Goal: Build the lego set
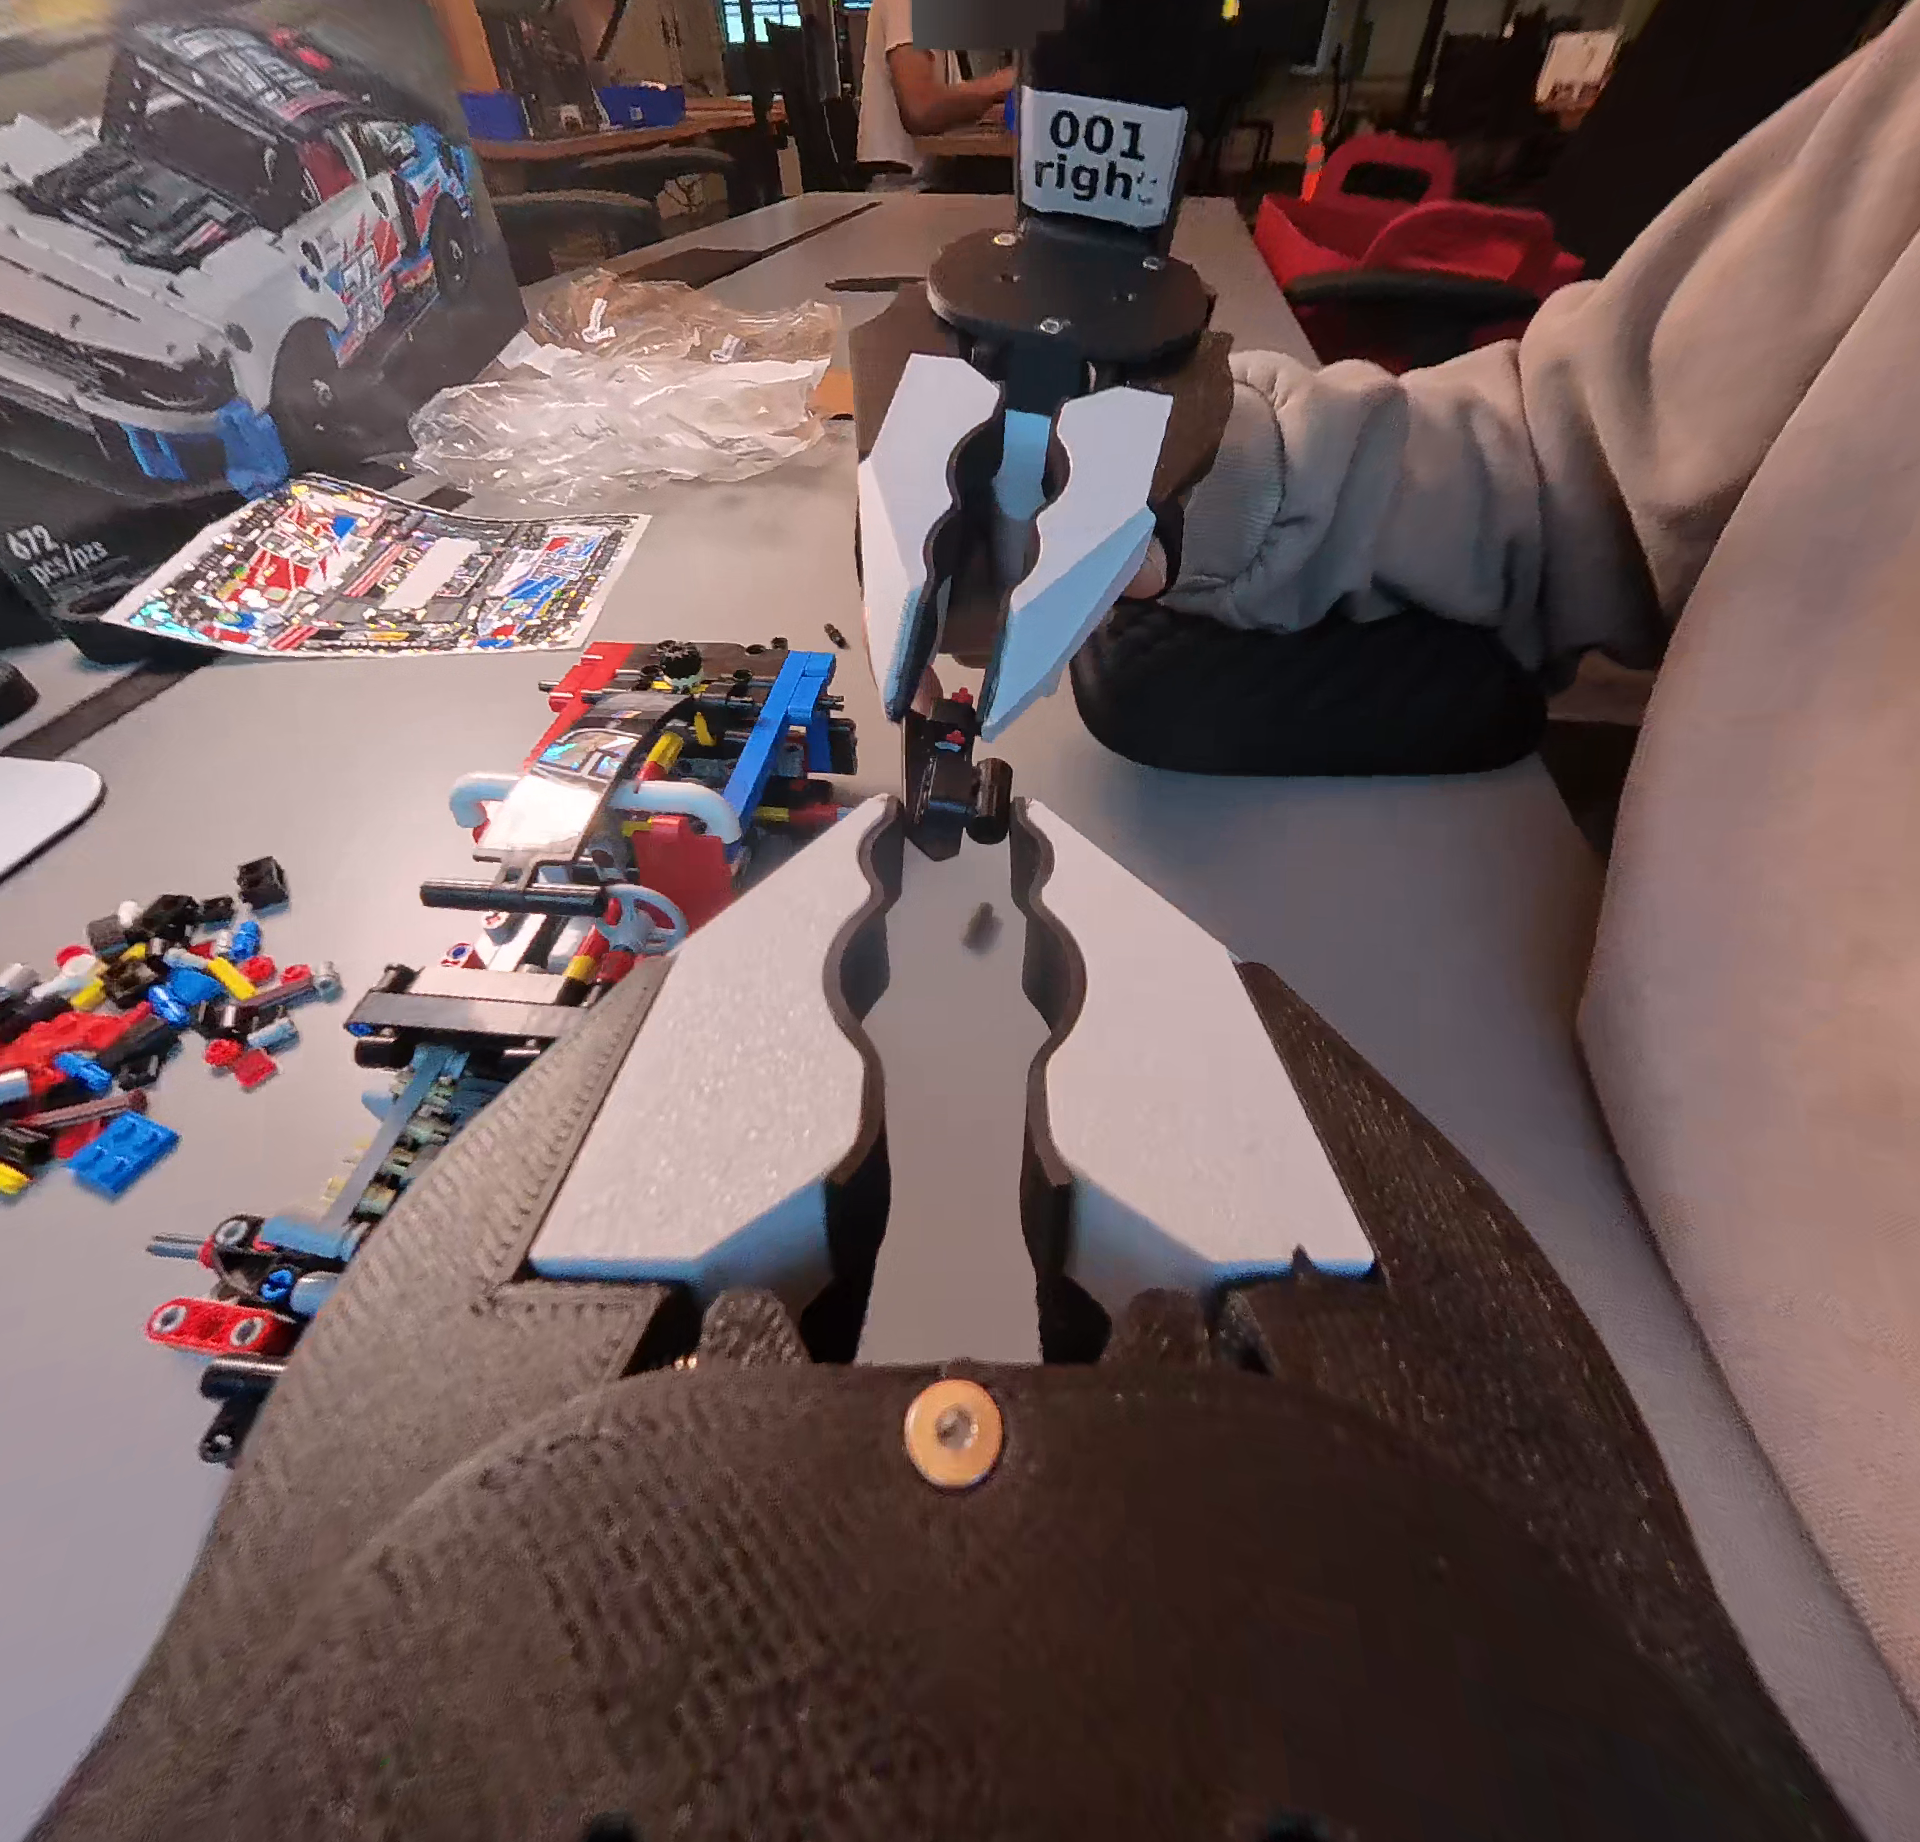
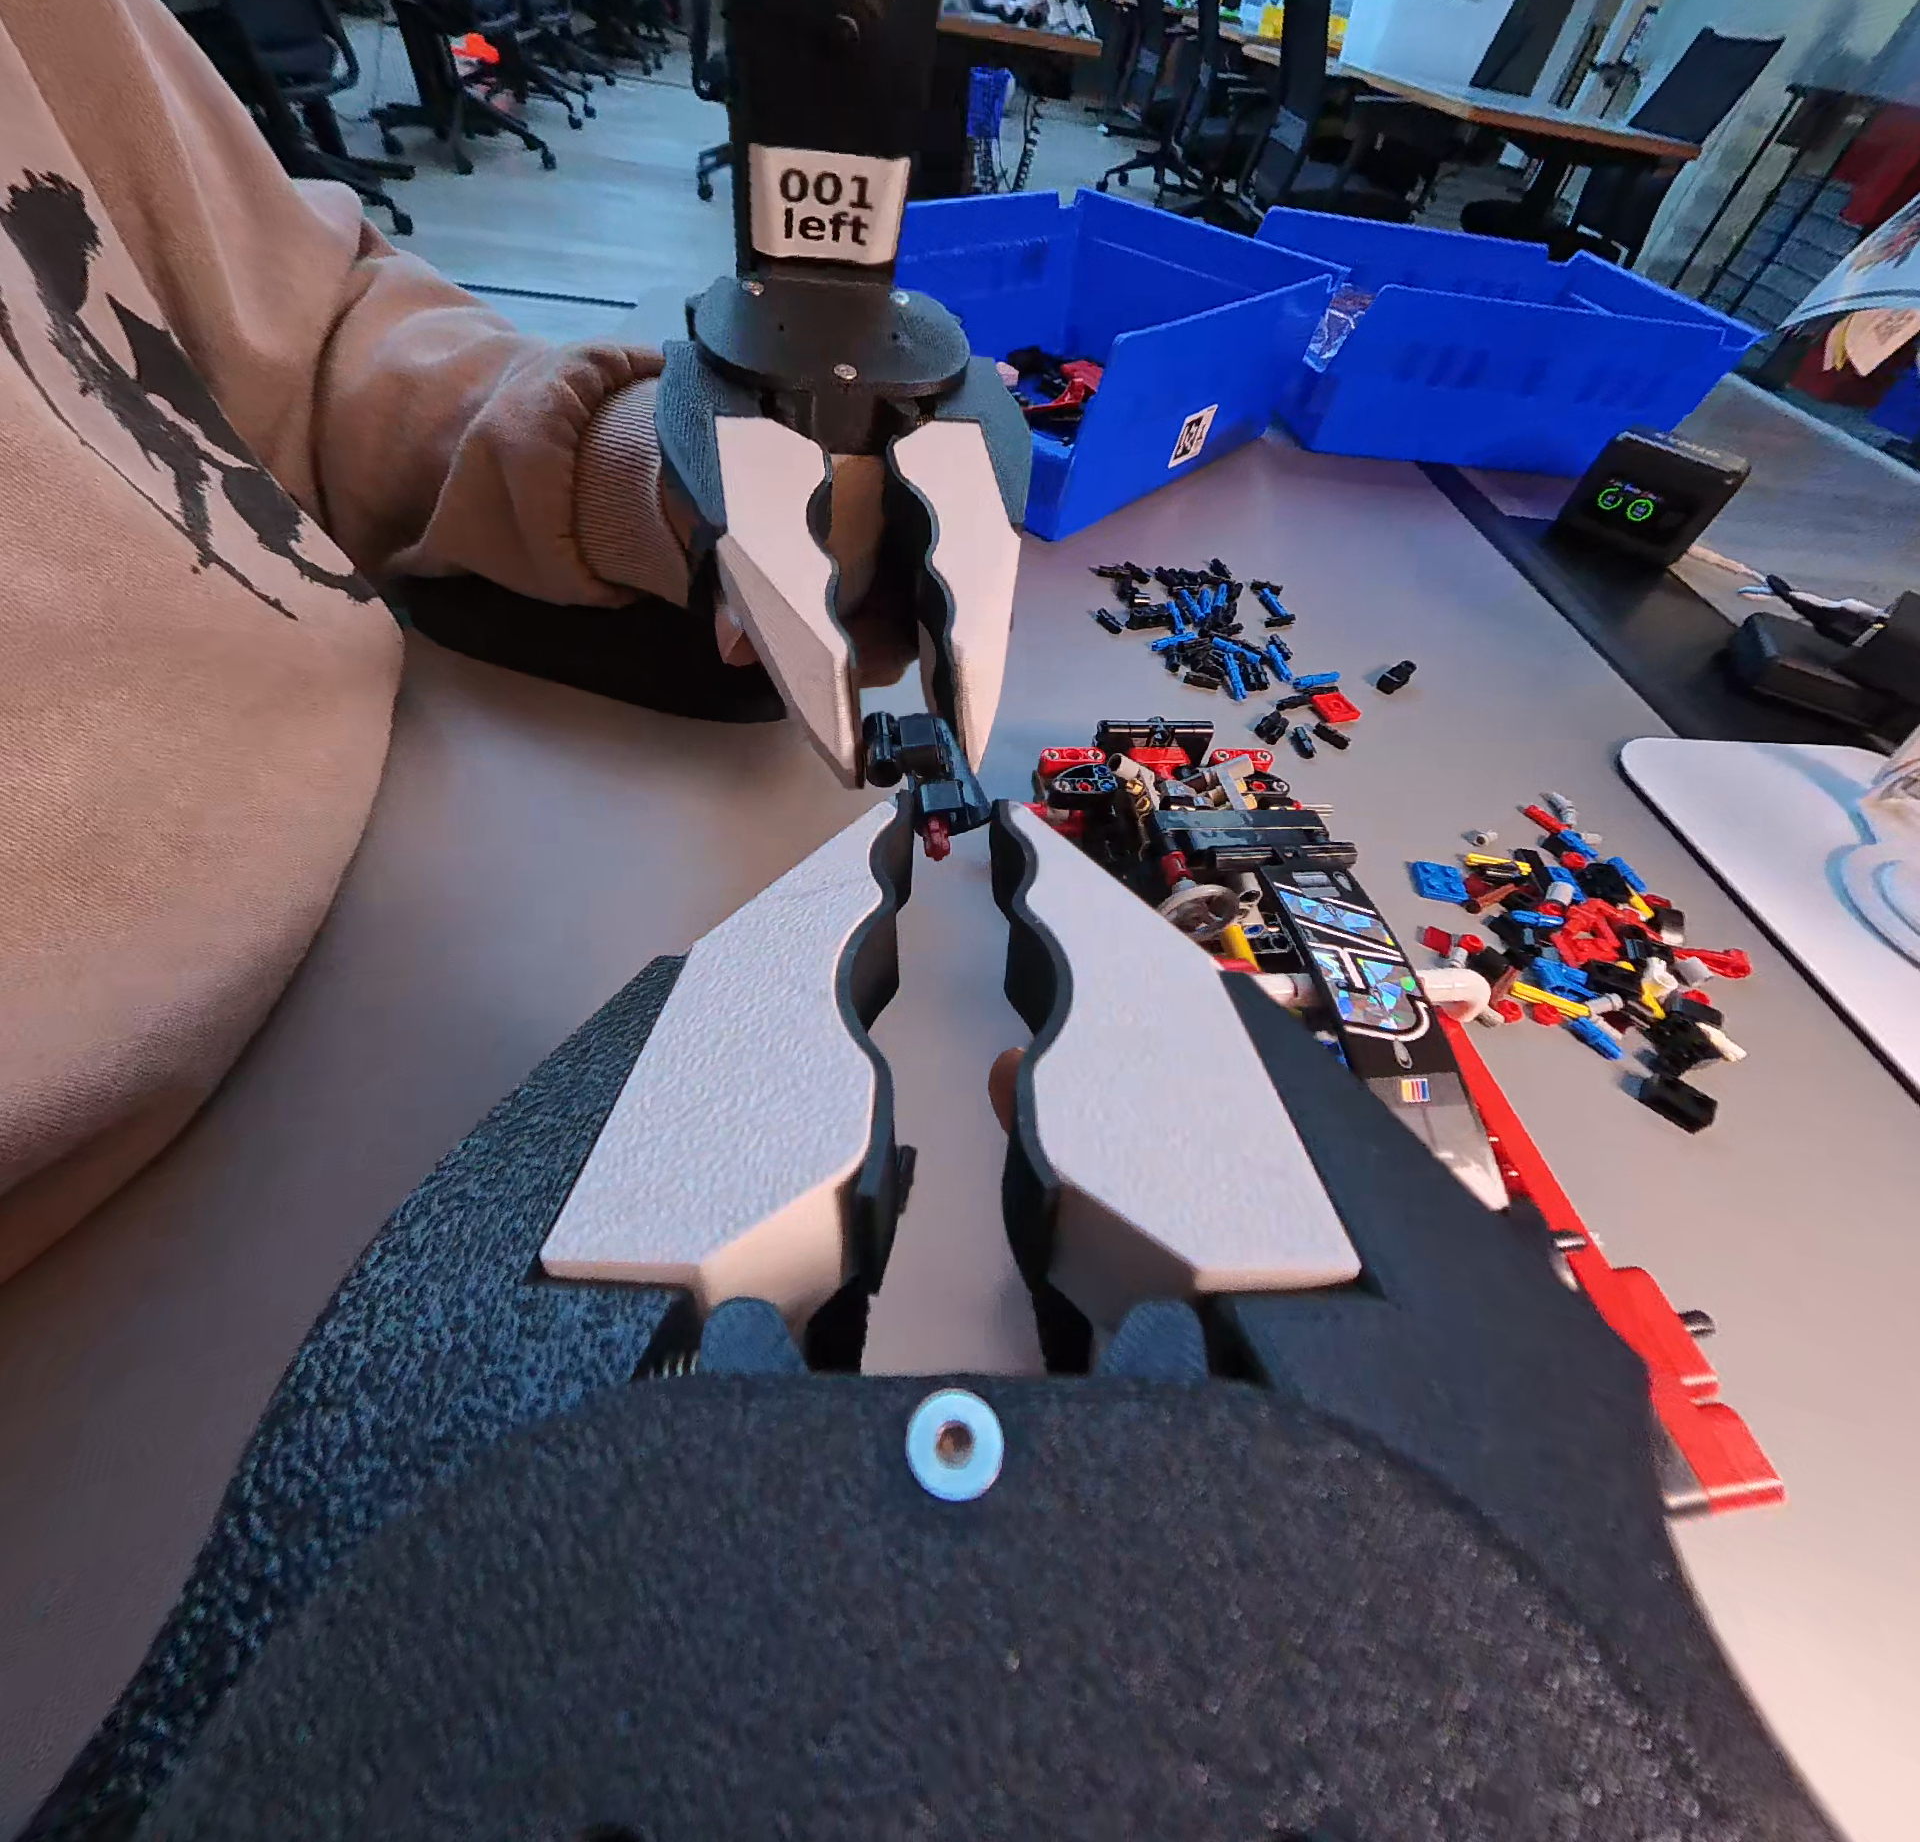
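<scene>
A small black Lego sub-assembly with a red pin is held in the air between both grippers, just above the grey table. My left gripper is shut on its lower end. My right gripper comes from the opposite side and is shut on its upper end. In the right wrist view the sub-assembly sits between my right gripper and my left gripper. The partly built car chassis lies on the table beside them; it also shows in the right wrist view.
A pile of loose pieces lies past the chassis, and small blue and black pins lie farther off. Blue bins, the set's box, a sticker sheet and plastic bags ring the work area. A lone dark pin lies under my left gripper. The tips of both grippers are at nearly the same place.
</scene>
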Demonstrator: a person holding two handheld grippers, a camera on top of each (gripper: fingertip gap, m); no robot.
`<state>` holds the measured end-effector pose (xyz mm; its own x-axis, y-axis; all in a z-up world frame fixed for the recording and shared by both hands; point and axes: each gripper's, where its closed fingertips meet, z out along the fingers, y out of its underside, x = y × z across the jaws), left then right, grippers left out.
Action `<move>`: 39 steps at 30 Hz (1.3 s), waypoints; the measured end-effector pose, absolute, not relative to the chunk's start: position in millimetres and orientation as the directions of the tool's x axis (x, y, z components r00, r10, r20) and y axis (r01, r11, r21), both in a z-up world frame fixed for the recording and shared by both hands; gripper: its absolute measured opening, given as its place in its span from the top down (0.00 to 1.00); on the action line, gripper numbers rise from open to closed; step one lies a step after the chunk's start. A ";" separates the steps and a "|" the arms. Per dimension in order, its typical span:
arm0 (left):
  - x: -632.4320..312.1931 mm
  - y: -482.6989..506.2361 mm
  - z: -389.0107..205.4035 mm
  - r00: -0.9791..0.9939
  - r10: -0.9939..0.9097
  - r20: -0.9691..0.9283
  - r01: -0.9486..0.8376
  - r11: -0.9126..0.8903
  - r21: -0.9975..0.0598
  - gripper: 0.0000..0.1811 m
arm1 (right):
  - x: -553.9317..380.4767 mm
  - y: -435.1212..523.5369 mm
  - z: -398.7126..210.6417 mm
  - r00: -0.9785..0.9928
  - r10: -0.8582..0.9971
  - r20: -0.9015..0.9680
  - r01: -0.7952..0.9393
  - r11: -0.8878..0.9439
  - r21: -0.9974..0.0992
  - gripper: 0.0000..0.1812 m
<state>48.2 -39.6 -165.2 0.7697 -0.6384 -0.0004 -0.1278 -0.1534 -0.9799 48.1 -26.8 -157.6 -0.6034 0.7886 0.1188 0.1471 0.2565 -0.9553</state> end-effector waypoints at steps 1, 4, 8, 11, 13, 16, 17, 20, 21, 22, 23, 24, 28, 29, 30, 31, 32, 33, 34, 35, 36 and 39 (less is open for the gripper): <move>49.4 -40.1 -166.6 0.768 -0.639 -0.041 -0.165 -0.135 -0.977 0.90 | 48.8 -27.6 -158.2 -0.609 0.785 0.111 0.153 0.254 -0.955 0.93; 52.5 -40.6 -168.3 0.762 -0.636 -0.120 -0.231 -0.094 -0.968 0.90 | 50.9 -30.7 -161.9 -0.625 0.775 0.095 0.173 0.256 -0.951 0.93; 54.6 -41.2 -172.9 0.750 -0.646 -0.146 -0.269 -0.096 -0.958 0.90 | 52.5 -31.9 -162.1 -0.632 0.771 0.077 0.187 0.248 -0.950 0.93; 54.5 -41.1 -170.3 0.750 -0.642 -0.158 -0.272 -0.081 -0.959 0.90 | 52.8 -31.6 -162.6 -0.632 0.772 0.071 0.195 0.246 -0.949 0.93; 54.1 -40.5 -168.1 0.753 -0.634 -0.177 -0.279 -0.064 -0.958 0.90 | 52.5 -31.0 -163.0 -0.631 0.774 0.057 0.205 0.237 -0.950 0.93; 54.0 -40.2 -166.3 0.753 -0.618 -0.225 -0.308 -0.029 -0.951 0.90 | 52.9 -30.6 -163.5 -0.634 0.773 0.034 0.218 0.221 -0.951 0.93; 54.4 -40.3 -166.3 0.751 -0.617 -0.237 -0.318 -0.022 -0.948 0.91 | 53.3 -30.8 -163.3 -0.636 0.771 0.028 0.219 0.216 -0.952 0.93; 54.7 -39.9 -167.1 0.748 -0.623 -0.229 -0.316 -0.031 -0.948 0.91 | 54.0 -30.6 -163.3 -0.638 0.770 0.019 0.223 0.209 -0.952 0.93; 54.9 -40.1 -166.7 0.747 -0.624 -0.229 -0.314 -0.029 -0.949 0.91 | 54.2 -30.9 -163.0 -0.640 0.769 0.016 0.223 0.205 -0.953 0.93; 55.1 -40.1 -166.6 0.747 -0.625 -0.228 -0.313 -0.028 -0.949 0.91 | 54.5 -31.0 -162.9 -0.640 0.768 0.012 0.225 0.202 -0.953 0.93; 55.0 -39.8 -167.2 0.747 -0.625 -0.226 -0.313 -0.031 -0.949 0.91 | 54.4 -30.7 -163.1 -0.639 0.769 0.012 0.226 0.203 -0.953 0.93; 55.0 -39.5 -168.0 0.747 -0.625 -0.226 -0.315 -0.033 -0.949 0.91 | 54.4 -30.5 -163.8 -0.638 0.770 0.014 0.227 0.206 -0.952 0.93; 54.8 -39.5 -168.3 0.746 -0.625 -0.229 -0.319 -0.033 -0.947 0.91 | 54.4 -30.5 -164.6 -0.638 0.770 0.008 0.231 0.202 -0.952 0.93; 54.8 -39.5 -167.8 0.746 -0.625 -0.230 -0.318 -0.032 -0.948 0.91 | 54.4 -30.6 -164.2 -0.638 0.770 0.008 0.229 0.200 -0.953 0.93; 54.9 -39.6 -167.5 0.746 -0.625 -0.229 -0.317 -0.031 -0.948 0.91 | 54.6 -30.7 -163.7 -0.639 0.769 0.008 0.227 0.199 -0.953 0.93; 54.7 -39.5 -167.4 0.747 -0.625 -0.227 -0.315 -0.032 -0.948 0.91 | 54.5 -30.7 -163.3 -0.639 0.769 0.010 0.224 0.199 -0.954 0.93; 54.6 -39.5 -167.4 0.748 -0.625 -0.225 -0.313 -0.034 -0.949 0.91 | 54.4 -30.5 -163.2 -0.638 0.770 0.014 0.221 0.200 -0.955 0.93; 54.5 -39.4 -167.3 0.748 -0.626 -0.220 -0.309 -0.036 -0.950 0.91 | 54.3 -30.5 -163.2 -0.638 0.770 0.019 0.216 0.202 -0.955 0.93; 54.2 -39.4 -167.2 0.749 -0.627 -0.215 -0.304 -0.038 -0.952 0.91 | 54.2 -30.4 -162.9 -0.636 0.771 0.025 0.211 0.205 -0.956 0.93; 53.7 -39.3 -166.9 0.751 -0.626 -0.210 -0.300 -0.039 -0.953 0.91 | 54.2 -29.9 -162.7 -0.634 0.772 0.033 0.204 0.208 -0.956 0.93; 52.9 -39.1 -166.6 0.753 -0.625 -0.206 -0.295 -0.041 -0.955 0.91 | 54.3 -29.0 -162.4 -0.632 0.774 0.043 0.198 0.214 -0.957 0.93; 49.8 -39.0 -164.5 0.761 -0.621 -0.187 -0.273 -0.046 -0.961 0.91 | 55.4 -26.6 -158.8 -0.627 0.776 0.066 0.172 0.221 -0.960 0.94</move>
<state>49.8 -39.0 -164.5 0.7611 -0.6212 -0.1866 -0.2730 -0.0459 -0.9609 55.4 -26.6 -158.8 -0.6270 0.7762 0.0659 0.1723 0.2206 -0.9600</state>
